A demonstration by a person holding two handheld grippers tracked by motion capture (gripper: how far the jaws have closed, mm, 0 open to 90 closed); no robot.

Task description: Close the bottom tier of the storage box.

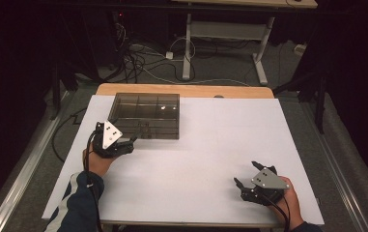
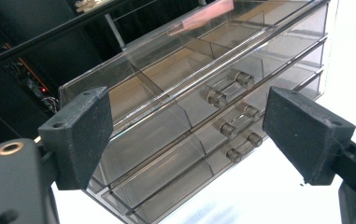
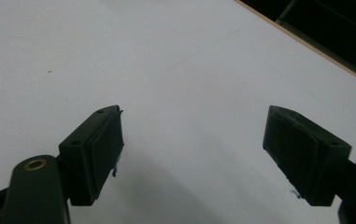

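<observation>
Over on the left, the left gripper (image 1: 132,140) is held right at the front edge of a smoky see-through drawer box (image 1: 145,115), which is parked on the white table (image 1: 210,145) toward the far left part of it. In the left gripper view the jaws are spread wide with nothing pinched between them, and the box is framed in the gap: three stacked drawers, each fitted with a small clear bar handle (image 2: 226,87) on two round studs. The pads aren't touching any of the handles, as far as can be made out; all three drawers look pushed in. Dividers can be seen inside the top one.

Moving right, a big bare stretch of table is passed, then the right gripper (image 1: 244,176) is found near the front right corner, well apart from the box. Its jaws are opened wide too, with only plain white tabletop seen between them in the right gripper view.
</observation>
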